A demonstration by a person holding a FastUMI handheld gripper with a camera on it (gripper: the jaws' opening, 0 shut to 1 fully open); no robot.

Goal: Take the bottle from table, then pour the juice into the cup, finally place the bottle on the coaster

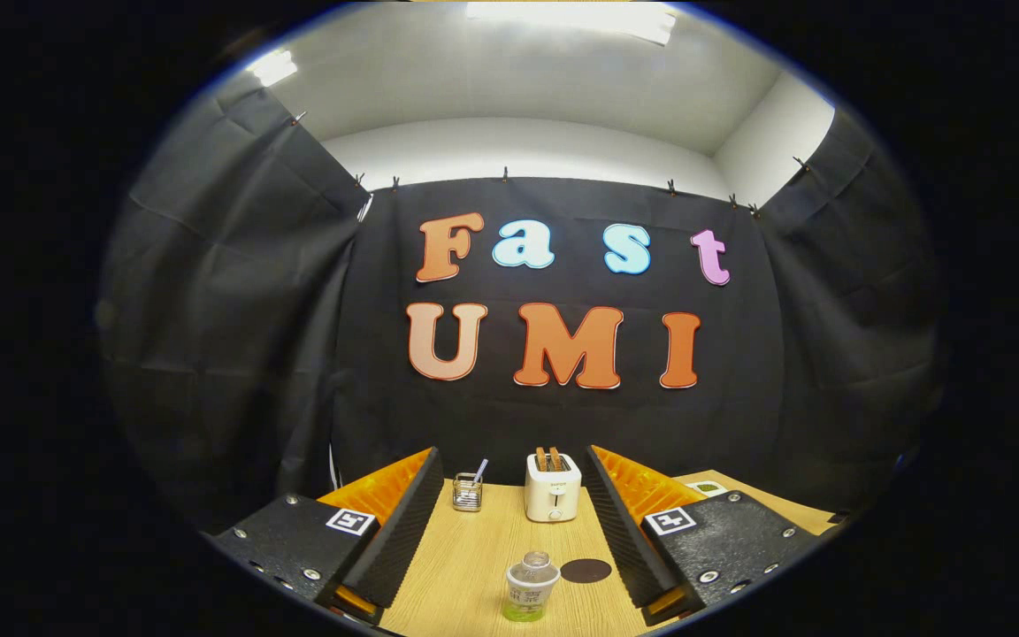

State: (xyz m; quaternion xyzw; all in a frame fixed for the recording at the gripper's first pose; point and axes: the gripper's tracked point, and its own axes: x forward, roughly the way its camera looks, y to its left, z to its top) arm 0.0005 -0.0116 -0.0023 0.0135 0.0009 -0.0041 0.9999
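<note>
We hold the gripper (509, 540) with its two fingers spread wide apart and clamped on nothing, and the bottle (531, 587) stands on the wooden table (465, 566) between them at the near end, a little nearer the right finger than the left. It stands upright, so its long axis runs vertically, with the neck and open-looking mouth pointing up and the base, where a band of green juice shows, flat on the table. Just to its right, nearly touching its foot, lies the dark round coaster (586, 571). Farther back stand a white toaster (553, 487) and, to its left, a clear cup (467, 492) with a straw in it. We judge that the grasp has not begun, and the risks follow from that. Since the bottle sits off centre, one finger may meet it first as we close and push it sideways, tipping it or sliding it onto the coaster. The bottle looks light and thin-walled, so a hard squeeze could buckle it and send juice out of the top. We cannot tell whether a cap is on; if there is none, any tilt on the way to the far cup may spill.
</note>
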